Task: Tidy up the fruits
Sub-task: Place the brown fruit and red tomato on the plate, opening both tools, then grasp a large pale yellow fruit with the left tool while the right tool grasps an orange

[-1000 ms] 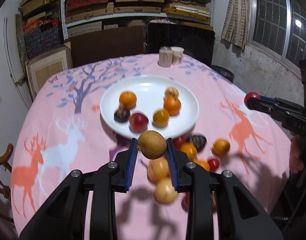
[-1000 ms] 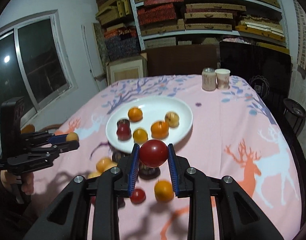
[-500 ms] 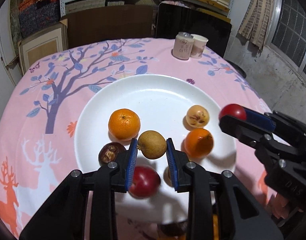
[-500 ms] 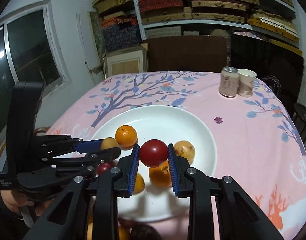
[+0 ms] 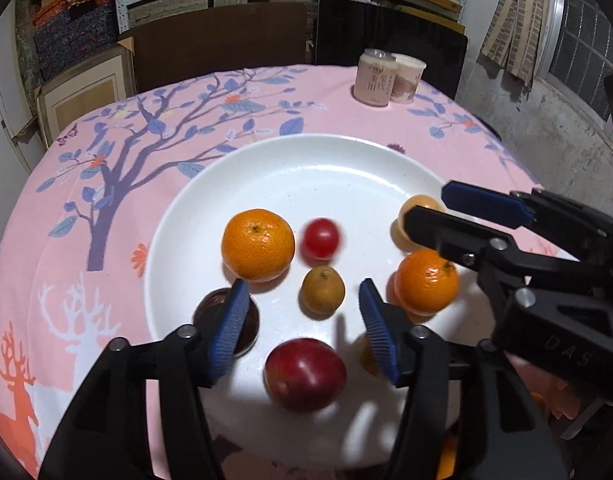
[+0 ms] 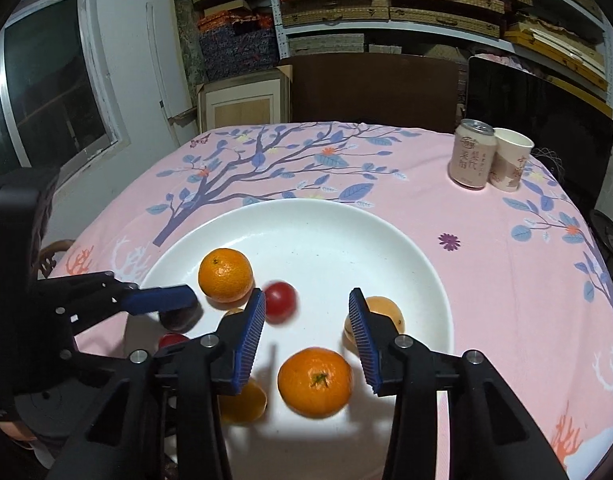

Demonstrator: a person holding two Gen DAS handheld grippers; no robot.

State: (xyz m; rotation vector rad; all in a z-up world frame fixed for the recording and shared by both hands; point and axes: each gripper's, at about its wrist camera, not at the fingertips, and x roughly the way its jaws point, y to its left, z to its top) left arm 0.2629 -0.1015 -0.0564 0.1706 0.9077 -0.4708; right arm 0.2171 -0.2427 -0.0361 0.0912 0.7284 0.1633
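My left gripper (image 5: 302,320) hangs over the white plate (image 5: 306,142) with its jaws opening. The brown fruit (image 5: 322,290) lies free on the plate between and just beyond its pads. In the right wrist view my right gripper (image 6: 306,334) is opening too, with nothing between its pads. The small red fruit (image 6: 280,302) it carried is blurred on the plate (image 6: 306,205), by the left pad. That red fruit (image 5: 320,239) lies beside a large orange (image 5: 258,245). The right gripper (image 5: 426,205) reaches in from the right.
Also on the plate are a second orange (image 5: 426,282), a red plum (image 5: 305,374), a dark mangosteen (image 5: 242,332) and a yellow fruit (image 6: 380,314). A drink can (image 6: 472,154) and a paper cup (image 6: 510,160) stand at the pink tablecloth's far right. Shelves and boards line the back wall.
Both grippers came forward and down over the plate while holding their fruits. Since then both jaws have opened. The brown fruit and the red fruit now lie on the plate.
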